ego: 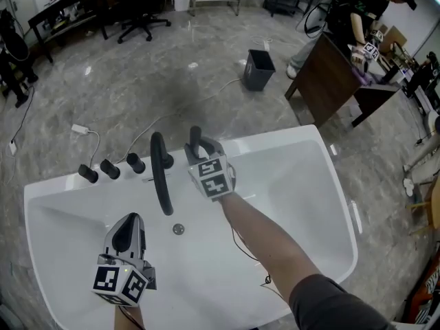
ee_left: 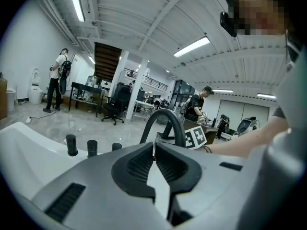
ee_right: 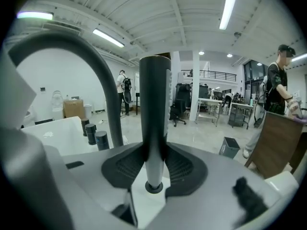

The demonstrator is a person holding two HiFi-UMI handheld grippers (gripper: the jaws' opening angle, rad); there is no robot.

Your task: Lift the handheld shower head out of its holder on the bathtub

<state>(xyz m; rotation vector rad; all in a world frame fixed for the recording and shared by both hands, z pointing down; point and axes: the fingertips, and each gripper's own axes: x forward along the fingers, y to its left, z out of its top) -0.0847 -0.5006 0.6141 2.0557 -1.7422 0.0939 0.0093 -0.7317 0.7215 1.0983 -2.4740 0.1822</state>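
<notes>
Grip confirmed on my right side: right tool [ego: 199,148] is pinching the handheld shower head [ego: 195,135] at the back rim of the white bathtub [ego: 330,177]. In the right gripper view both ribbed pads [ee_right: 178,169] press against the black wand, which stands upright between them. A dark ring shows at its lower end, just below the pads. I can't tell whether that end sits in the holder; the head view hides the spot under the tool.

Black arched spout [ego: 161,174] is just left of the shower head, close but apart, curving out over the basin. Three black knobs [ego: 110,168] stand in a row on the rim further left. Drain [ego: 179,229] is in the tub floor, below the spout tip.

Left tool [ego: 128,227] hangs over the near left of the basin, well apart from the shower head. Its jaws are pressed together with nothing between them, touching nothing, and pointed toward the spout.

My forearm [ego: 268,243] crosses the tub to the right tool. Beyond the tub, a dark bin [ego: 258,69] sits on the grey floor, and a person [ego: 357,12] stands at a brown desk.
</notes>
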